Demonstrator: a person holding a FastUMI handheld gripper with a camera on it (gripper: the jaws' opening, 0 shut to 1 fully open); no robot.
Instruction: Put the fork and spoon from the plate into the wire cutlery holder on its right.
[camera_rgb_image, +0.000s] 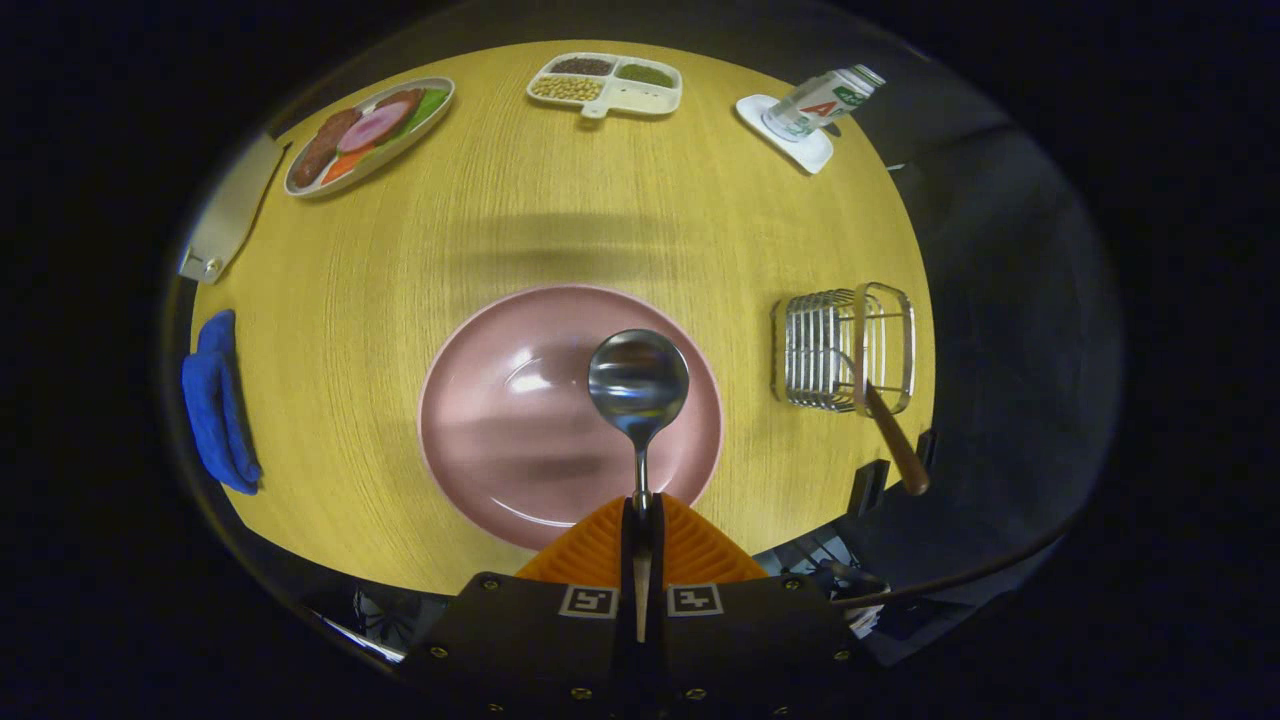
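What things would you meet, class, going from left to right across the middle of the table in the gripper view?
Blue cloth → pink plate → spoon, held over the plate by the shut gripper → wire cutlery holder, a wooden-handled utensil standing in it.

The gripper (640, 515) is seen from behind, pointed forward and angled down. Its two fingers are pressed nearly together, and the thin handle of a spoon (638, 385) is pinched between their tips, the bowl held out ahead.
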